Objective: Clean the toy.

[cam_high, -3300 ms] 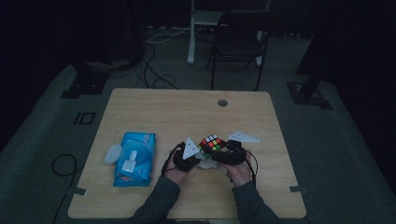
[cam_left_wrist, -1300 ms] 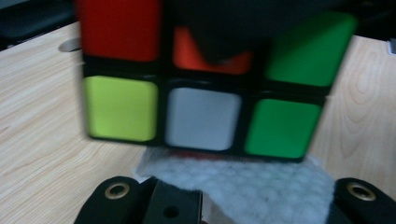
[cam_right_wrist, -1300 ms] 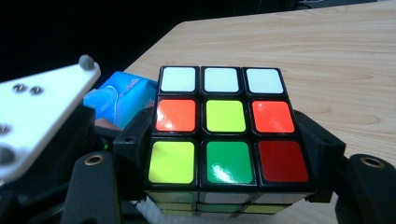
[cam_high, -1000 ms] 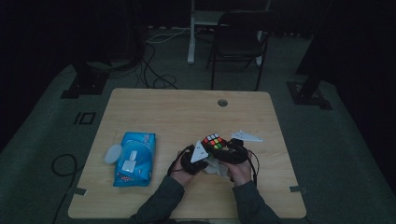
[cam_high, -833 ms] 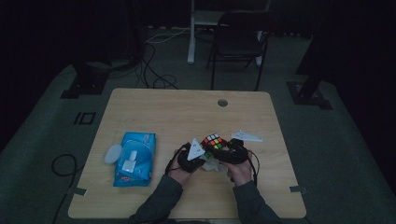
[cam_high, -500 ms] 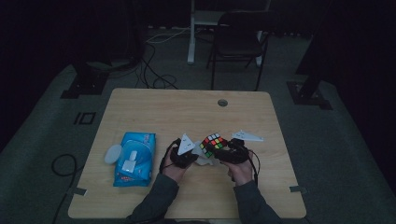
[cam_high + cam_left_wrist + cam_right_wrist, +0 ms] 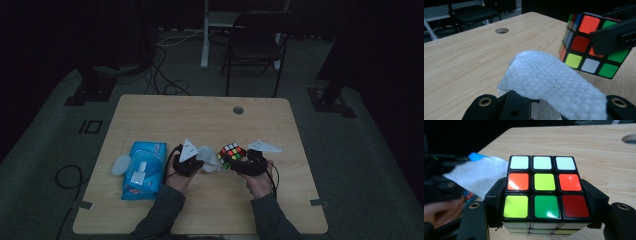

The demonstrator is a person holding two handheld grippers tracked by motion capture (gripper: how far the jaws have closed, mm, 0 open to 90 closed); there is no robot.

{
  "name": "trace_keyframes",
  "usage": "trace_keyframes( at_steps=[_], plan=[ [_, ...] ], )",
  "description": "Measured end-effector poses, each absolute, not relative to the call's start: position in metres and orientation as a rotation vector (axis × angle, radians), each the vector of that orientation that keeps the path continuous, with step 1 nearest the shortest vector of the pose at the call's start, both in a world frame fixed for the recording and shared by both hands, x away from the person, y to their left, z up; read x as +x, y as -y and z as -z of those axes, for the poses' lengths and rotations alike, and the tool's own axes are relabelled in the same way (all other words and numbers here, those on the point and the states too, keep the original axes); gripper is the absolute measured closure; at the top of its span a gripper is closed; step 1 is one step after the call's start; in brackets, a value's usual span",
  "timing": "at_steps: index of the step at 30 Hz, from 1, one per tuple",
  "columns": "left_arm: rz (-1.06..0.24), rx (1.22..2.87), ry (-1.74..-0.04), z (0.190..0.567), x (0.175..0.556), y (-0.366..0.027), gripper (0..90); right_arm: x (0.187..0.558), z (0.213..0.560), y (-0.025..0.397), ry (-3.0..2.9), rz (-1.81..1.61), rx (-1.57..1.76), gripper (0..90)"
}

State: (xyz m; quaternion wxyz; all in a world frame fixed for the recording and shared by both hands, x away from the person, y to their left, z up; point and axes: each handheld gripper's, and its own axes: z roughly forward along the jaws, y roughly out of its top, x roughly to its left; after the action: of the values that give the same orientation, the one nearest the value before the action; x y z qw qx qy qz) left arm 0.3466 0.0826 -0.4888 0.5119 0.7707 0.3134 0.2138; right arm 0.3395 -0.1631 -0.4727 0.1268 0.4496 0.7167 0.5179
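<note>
Clamping the cube [image 7: 544, 192] between its 2 jaws at lower centre, the right gripper [image 7: 248, 164] presents it so the left gripper [image 7: 189, 164], pinching a wipe [image 7: 551, 82], can apparently clean it.

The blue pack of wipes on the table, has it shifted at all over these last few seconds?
No. In the high view the pack of wipes lies in the same spot near the table's left edge, with the white lid beside it, as in the earlier pictures.

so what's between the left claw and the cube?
High view: the white wipe, clamped in the left claw, bulges toward the cube in the right claw. Left gripper view shows a gap of bare table.
</note>
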Motion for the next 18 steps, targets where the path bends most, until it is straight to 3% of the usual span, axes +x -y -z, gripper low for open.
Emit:
trace_keyframes(
  at_steps=[18],
  plan=[
    [-0.560, 1.888, -0.830, 0.471, 0.349, -0.104, 84.6, 0.340, 0.474, 0.169, -2.062, -1.379, 1.265, 33.8]
  ],
)
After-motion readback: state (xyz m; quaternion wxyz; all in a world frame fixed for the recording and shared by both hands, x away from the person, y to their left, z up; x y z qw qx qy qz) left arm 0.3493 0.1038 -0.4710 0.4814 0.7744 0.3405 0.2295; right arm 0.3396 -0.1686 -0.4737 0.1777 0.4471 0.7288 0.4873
